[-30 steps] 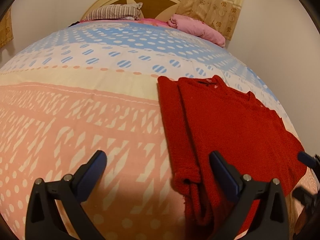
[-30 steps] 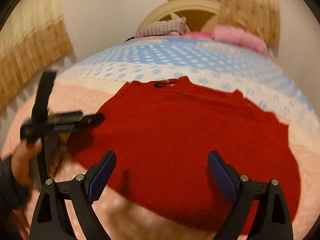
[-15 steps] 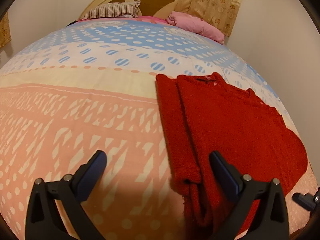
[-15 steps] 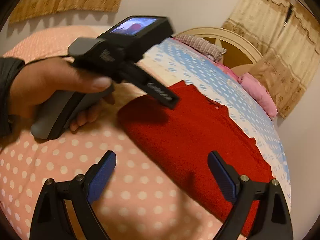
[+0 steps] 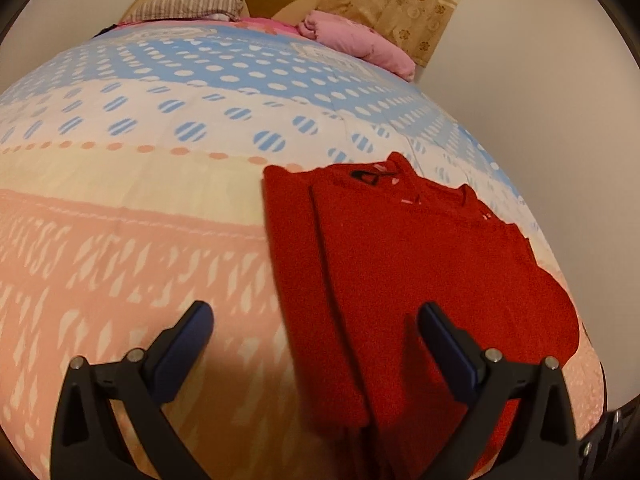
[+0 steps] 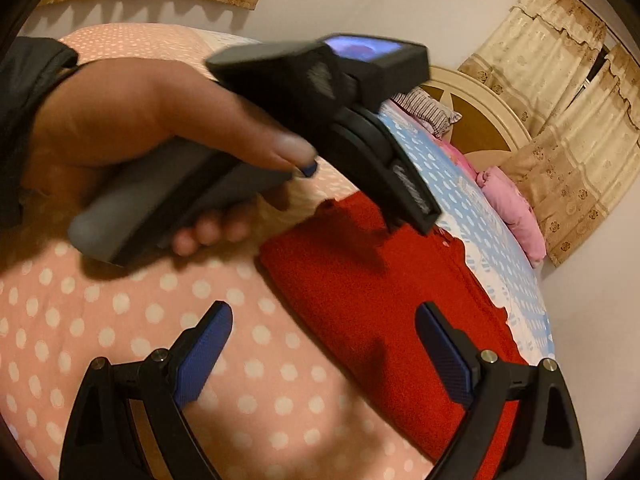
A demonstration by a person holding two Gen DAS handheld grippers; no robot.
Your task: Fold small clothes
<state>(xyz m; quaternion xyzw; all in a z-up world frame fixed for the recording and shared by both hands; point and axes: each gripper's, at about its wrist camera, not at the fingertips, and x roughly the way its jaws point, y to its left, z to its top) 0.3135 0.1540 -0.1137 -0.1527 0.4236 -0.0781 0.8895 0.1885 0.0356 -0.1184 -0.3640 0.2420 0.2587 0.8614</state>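
Note:
A red knitted sweater (image 5: 420, 272) lies flat on the bed, its left side folded over in a long strip. My left gripper (image 5: 316, 340) is open and empty, hovering above the sweater's lower left edge. My right gripper (image 6: 324, 340) is open and empty above the bed, at the sweater's (image 6: 384, 312) near corner. In the right wrist view the hand-held left gripper body (image 6: 320, 92) and the hand (image 6: 140, 120) holding it hang over the sweater's left end.
The bedspread (image 5: 140, 220) is pink, cream and blue with dots. A striped pillow (image 5: 192, 2) and a pink bundle (image 5: 356, 42) lie at the headboard (image 6: 480, 120). A wall (image 5: 560, 120) runs close along the bed's right side. Curtains (image 6: 560, 100) hang behind.
My left gripper has moved forward and lower over the sweater. My right gripper swung round to the bed's near right corner, so the left gripper and hand now fill its view.

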